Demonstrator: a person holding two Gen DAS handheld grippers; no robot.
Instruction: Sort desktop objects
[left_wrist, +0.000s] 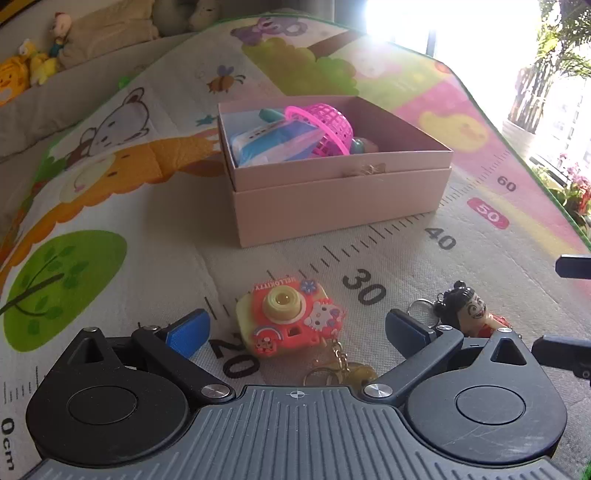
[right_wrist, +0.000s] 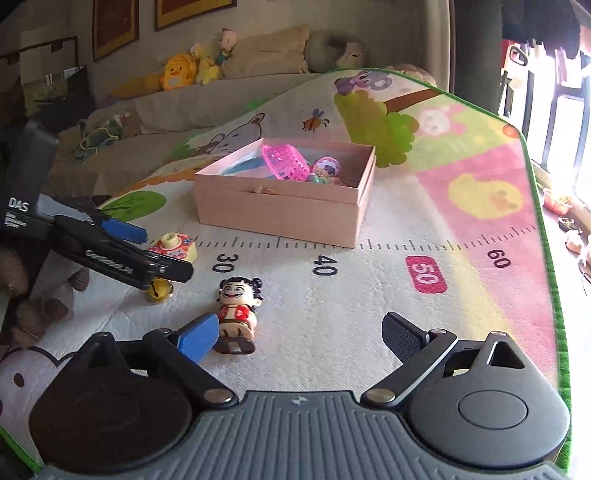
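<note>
A red-and-yellow toy camera (left_wrist: 291, 317) on a keychain with a yellow bell (left_wrist: 354, 373) lies on the play mat between the fingers of my open left gripper (left_wrist: 295, 328); the pads do not touch it. A small doll figure (right_wrist: 236, 317) with black hair lies on the mat, right beside the blue left finger of my open right gripper (right_wrist: 300, 335). In the right wrist view my left gripper (right_wrist: 165, 252) reaches over the toy camera (right_wrist: 173, 247). Beyond stands an open pink box (left_wrist: 332, 173) (right_wrist: 277, 192) holding a pink basket (left_wrist: 325, 125) and other toys.
The play mat (right_wrist: 332, 295) has a printed ruler and a green border, dropping off at the right edge. A sofa with plush toys (right_wrist: 181, 72) runs along the back. Bright windows and plants (left_wrist: 554, 74) are on the right.
</note>
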